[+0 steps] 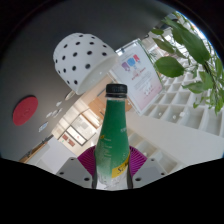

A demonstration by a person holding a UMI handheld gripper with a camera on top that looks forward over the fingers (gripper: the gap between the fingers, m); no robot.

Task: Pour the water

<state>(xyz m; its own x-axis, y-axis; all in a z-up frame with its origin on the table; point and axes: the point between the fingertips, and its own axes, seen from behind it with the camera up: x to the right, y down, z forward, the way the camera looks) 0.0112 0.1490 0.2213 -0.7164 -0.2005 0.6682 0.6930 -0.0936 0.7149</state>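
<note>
A green plastic bottle (113, 135) with a black cap and a yellow label stands upright between my fingers. My gripper (111, 172) is shut on the bottle's lower body, with the magenta pads (87, 162) pressed against both of its sides. The bottle is held up in the air, and the view looks upward past it. The bottle's base is hidden below the fingers.
A white lampshade with black dots (80, 57) hangs just beyond the bottle's cap. A poster (137, 78) hangs on the wall behind. Green plant leaves (187, 55) reach in beside white shelving (185, 105). A red round mark (25, 109) sits on the dark wall.
</note>
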